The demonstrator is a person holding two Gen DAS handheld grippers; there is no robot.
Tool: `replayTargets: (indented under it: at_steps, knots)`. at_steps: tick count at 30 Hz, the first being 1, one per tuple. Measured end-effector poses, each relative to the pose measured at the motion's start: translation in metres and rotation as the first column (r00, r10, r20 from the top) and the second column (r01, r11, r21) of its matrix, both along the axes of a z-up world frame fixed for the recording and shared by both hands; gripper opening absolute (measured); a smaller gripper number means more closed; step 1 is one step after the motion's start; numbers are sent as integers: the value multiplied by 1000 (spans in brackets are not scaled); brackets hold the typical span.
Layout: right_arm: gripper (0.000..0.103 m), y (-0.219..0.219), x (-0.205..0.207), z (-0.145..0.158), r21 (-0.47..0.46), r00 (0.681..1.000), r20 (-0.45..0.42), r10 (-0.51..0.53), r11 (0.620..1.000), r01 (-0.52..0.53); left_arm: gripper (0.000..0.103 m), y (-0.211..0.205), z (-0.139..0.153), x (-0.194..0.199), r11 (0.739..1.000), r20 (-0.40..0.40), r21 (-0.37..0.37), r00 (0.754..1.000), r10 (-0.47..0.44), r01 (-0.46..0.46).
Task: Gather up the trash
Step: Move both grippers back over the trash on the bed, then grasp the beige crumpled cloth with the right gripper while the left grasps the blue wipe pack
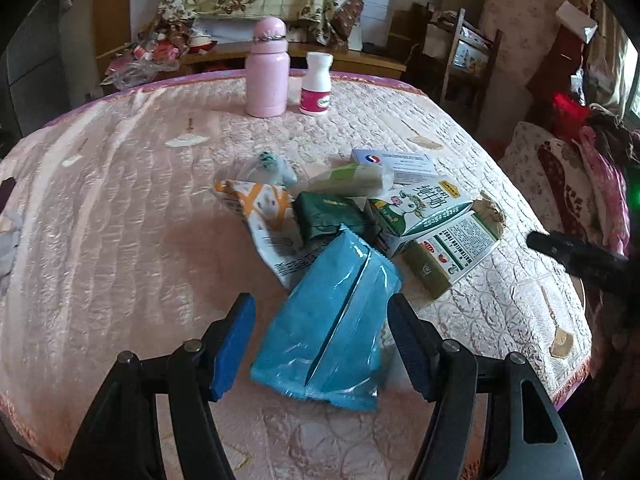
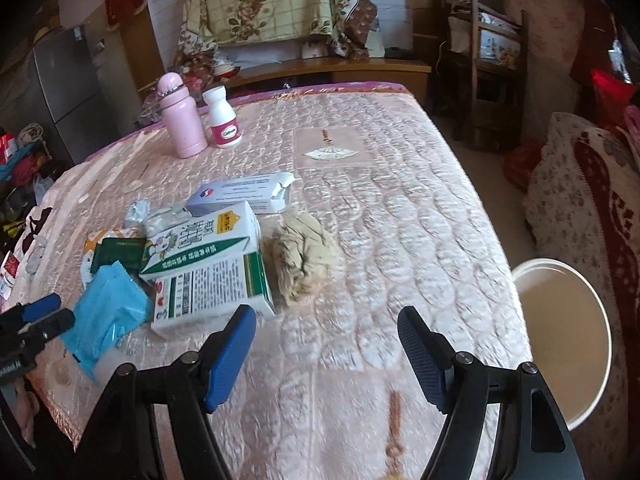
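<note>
One pink flask [image 1: 267, 68], one white pill bottle [image 1: 316, 84], one milk carton [image 1: 420, 212], one blue packet [image 1: 332, 328] on worktop [image 2: 400, 200]; left gripper [image 1: 322, 346] and right gripper [image 2: 327, 354] jaws wide, empty.

Lived-in home room: quilted tablecloth [image 2: 400, 240], floral blanket [image 2: 276, 4], fridge [image 2: 68, 92], wooden chair [image 2: 496, 64].

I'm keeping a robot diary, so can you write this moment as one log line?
left gripper: open, over crinkly blue plastic packet | right gripper: open, over pink quilted tablecloth | white bucket: beside table | trash: uncollected
</note>
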State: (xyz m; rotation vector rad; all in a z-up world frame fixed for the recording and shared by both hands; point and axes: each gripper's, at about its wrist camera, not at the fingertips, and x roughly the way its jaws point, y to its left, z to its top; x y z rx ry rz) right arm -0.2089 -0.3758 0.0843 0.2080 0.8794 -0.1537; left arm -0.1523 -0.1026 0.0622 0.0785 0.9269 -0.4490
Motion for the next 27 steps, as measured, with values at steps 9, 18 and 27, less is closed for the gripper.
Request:
replayTargets:
  at_steps: [9,18,27]
  knots:
    - [76,-12,54,-18,79,999,-38,2,997,1,69,-13,-14,13,999,-46,-1,998,-40,40]
    - [31,-21,74,-41,179,998,-56,15,984,-5,11,-8,-11,16,999,-42,11,998,-39,40]
    - [30,-23,32,-1,124,999,43,12,992,-18,19,0,6,7,999,-29,-15,998,-47,46]
